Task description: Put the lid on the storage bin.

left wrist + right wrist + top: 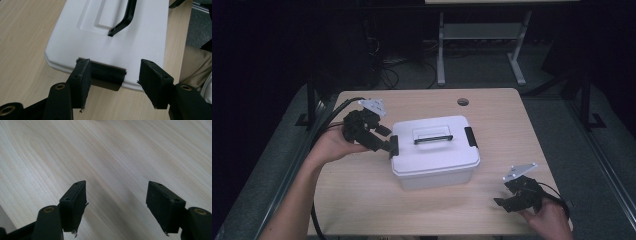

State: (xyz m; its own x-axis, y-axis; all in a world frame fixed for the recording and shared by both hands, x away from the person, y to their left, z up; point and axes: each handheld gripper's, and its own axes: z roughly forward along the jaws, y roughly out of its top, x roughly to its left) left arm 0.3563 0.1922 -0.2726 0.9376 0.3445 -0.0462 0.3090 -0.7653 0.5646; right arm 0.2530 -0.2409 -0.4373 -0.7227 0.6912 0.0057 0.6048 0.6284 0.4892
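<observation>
From above, the white box [435, 150] sat mid-table [362, 210]. The left gripper [113, 82] stood released astride its black latch [106, 76]; one pad could slip off and jolt the box. The right gripper [116, 205] gaped over bare wood.

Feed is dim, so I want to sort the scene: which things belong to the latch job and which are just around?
In the job:
- white box
- left latch
- left tongs, open, straddling that latch

Just around:
- right tongs, open over bare table
- right latch
- carry handle
</observation>
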